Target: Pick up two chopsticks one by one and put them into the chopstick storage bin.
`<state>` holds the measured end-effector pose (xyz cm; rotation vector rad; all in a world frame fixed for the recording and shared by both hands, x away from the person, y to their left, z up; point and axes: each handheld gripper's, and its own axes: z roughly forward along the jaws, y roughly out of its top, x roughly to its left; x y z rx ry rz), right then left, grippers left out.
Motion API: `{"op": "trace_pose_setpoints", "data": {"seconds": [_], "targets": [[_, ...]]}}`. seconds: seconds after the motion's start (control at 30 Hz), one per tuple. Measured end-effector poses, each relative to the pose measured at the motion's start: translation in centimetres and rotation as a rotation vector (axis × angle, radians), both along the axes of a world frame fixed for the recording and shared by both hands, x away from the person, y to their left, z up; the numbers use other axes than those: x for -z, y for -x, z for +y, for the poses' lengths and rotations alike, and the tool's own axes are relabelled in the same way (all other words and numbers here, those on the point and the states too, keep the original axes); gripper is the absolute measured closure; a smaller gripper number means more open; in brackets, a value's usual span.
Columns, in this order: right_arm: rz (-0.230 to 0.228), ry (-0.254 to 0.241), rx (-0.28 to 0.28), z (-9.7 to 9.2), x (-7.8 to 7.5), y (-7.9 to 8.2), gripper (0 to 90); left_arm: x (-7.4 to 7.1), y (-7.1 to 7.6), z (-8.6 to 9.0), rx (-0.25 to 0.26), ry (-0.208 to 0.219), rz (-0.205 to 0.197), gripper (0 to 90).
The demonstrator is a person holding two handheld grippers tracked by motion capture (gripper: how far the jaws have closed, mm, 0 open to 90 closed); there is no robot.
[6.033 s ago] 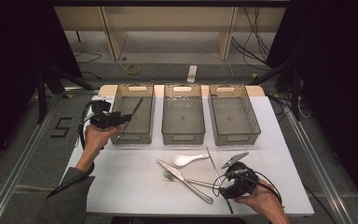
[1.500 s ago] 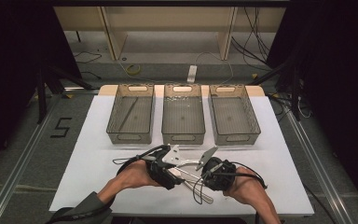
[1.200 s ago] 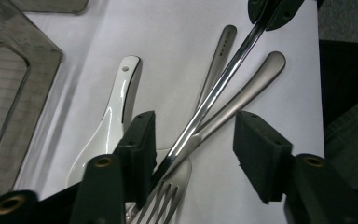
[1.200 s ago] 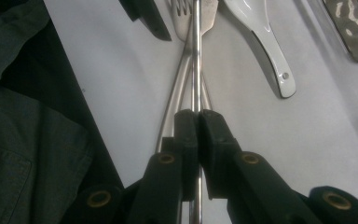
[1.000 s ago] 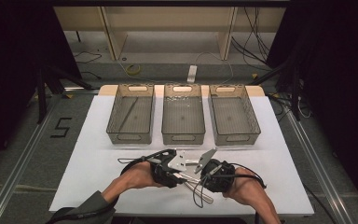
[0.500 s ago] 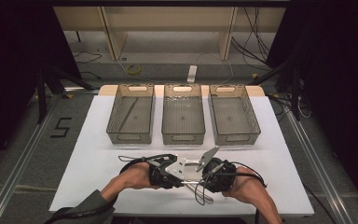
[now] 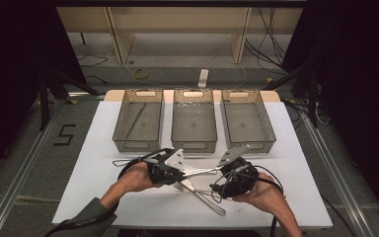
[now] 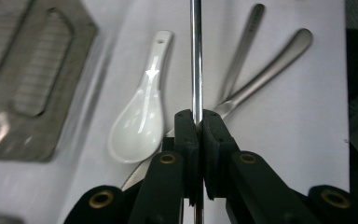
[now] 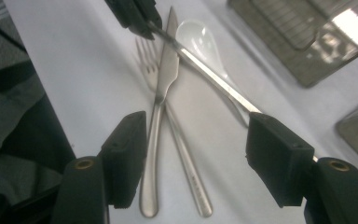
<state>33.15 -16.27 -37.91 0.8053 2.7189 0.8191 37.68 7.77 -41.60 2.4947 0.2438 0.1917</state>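
Clamped tight in the left claw [image 8: 196, 135] near one end, a slim steel rod [image 8: 196, 56], seemingly a chopstick, is being held just above the bench [image 7: 94, 168], while the right claw [image 9: 196, 158] has just been opening and its pads are standing wide, the rod lying against one of them, which is being read as a hand-over. Beneath it, a white spoon [image 8: 140, 121], a knife [image 9: 161, 102] and a fork [image 9: 145, 56] are lying crossed, and three bins [image 7: 194, 123] are waiting beyond, presumably for sorting.
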Motion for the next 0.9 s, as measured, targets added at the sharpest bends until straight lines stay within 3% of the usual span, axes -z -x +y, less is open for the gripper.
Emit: {"op": "trace_pose_setpoints", "data": {"seconds": [0.03, 0.1, 0.17, 0.33, 0.5, 0.9], "targets": [[-0.019, -0.023, 0.014, -0.3, -0.2, 0.1, 38.9, -0.3, -0.4, 0.8, -0.048, 0.021, 0.011, 85.6], [-0.036, -0.039, 0.031, -0.5, -0.2, 0.1, 38.5, -0.4, -0.7, 1.2, -0.069, 0.024, 0.011, 85.6], [-0.05, -0.057, 0.037, -0.7, 0.0, 0.1, 36.9, -0.7, -1.5, 2.5, -0.142, 0.059, 0.018, 85.6], [-0.048, -0.068, 0.069, -0.8, 0.5, -0.3, 33.4, -1.1, -2.3, 3.9, -0.217, 0.122, 0.058, 85.6], [-0.045, -0.099, 0.111, -1.1, 1.6, -0.7, 31.9, -1.4, -3.1, 5.4, -0.304, 0.155, 0.064, 85.6], [-0.052, -0.158, 0.132, -1.2, 3.0, -0.7, 30.1, -2.4, -4.0, 7.8, -0.428, 0.225, 0.056, 85.6]]}}
